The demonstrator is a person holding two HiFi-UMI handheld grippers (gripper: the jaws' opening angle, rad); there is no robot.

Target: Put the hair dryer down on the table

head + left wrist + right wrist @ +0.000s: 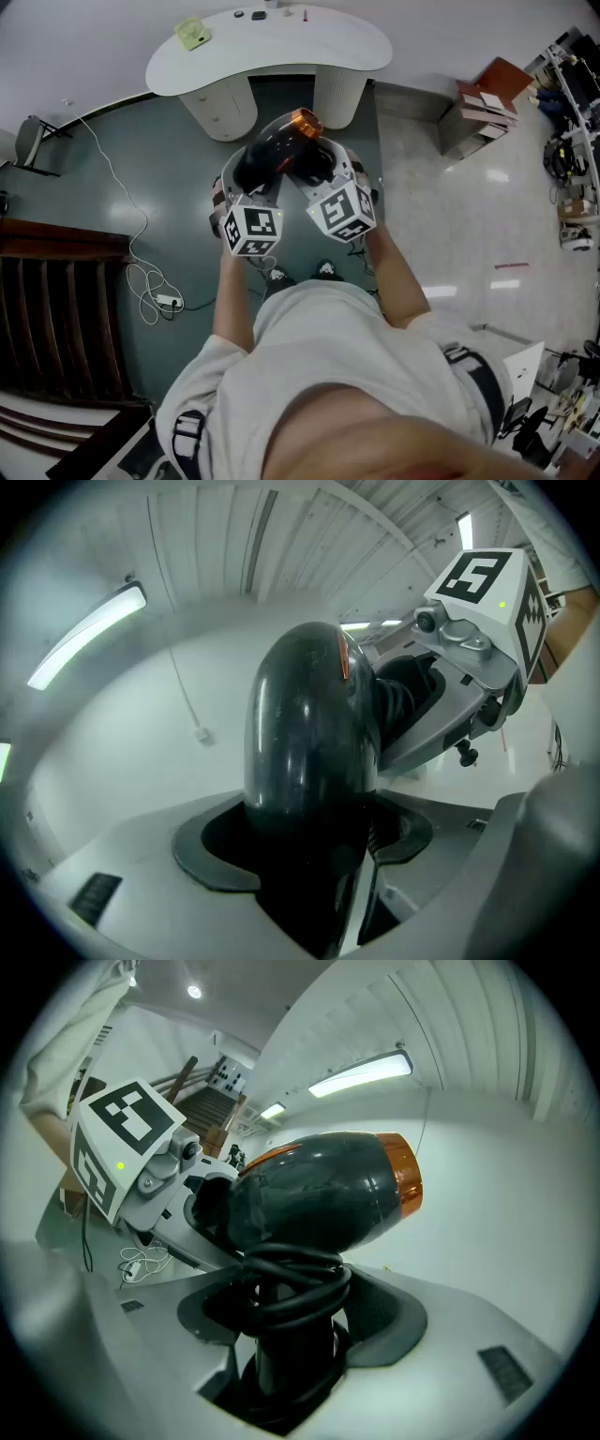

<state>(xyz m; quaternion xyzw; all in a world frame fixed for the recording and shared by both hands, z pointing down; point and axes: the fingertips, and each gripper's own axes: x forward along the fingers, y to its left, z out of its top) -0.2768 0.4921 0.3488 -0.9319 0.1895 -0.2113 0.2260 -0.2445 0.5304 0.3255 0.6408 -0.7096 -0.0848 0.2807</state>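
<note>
Hair dryer [277, 142] held mid-air, my left gripper [246, 178] clamping its barrel and my right gripper [323, 172] its cord-wrapped handle, orange end pointing ahead at the table [281, 42], well apart.

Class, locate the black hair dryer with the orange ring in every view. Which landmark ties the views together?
Head view: black hair dryer with orange ring, upper centre, below the white curved table.
Left gripper view: hair dryer centre, seen from behind.
Right gripper view: hair dryer centre, side-on, pointing right.
Shared landmark: the orange ring, a sliver in the left gripper view, wide in the right.
</note>
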